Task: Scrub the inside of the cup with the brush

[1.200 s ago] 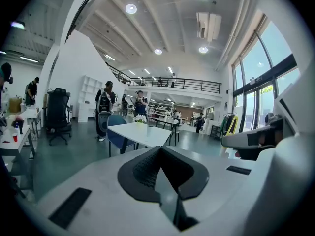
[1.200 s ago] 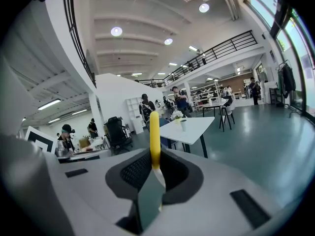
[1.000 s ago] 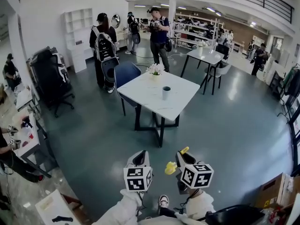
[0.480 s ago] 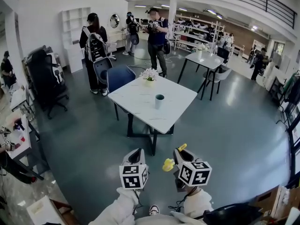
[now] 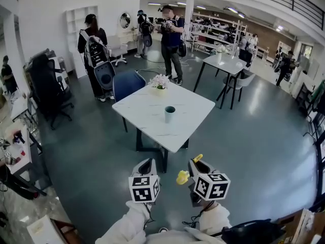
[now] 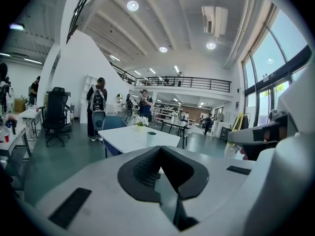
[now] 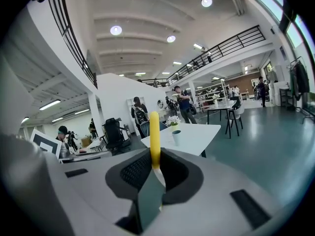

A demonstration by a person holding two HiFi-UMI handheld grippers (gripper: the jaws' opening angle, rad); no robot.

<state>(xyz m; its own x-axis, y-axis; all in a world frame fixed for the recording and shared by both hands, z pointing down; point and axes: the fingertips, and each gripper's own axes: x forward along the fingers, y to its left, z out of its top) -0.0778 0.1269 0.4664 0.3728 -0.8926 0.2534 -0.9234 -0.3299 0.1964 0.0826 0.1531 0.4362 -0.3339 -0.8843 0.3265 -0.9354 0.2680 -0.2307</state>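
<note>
Clamping the brush, right gripper sees only handle; overhead shows head.

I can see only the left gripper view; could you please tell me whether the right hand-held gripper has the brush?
Observer: Yes. In its own view the right hand-held gripper is shut on the yellow brush, whose handle stands upright between the jaws.
Operator: Thank you. Are we at the table?
Observer: No. The head view shows bare floor between the left hand-held gripper and the white table.
Operator: And where does the cup stand?
Observer: From above, the cup stands upright near the table's middle, apart from the flowers at the far edge.
</note>
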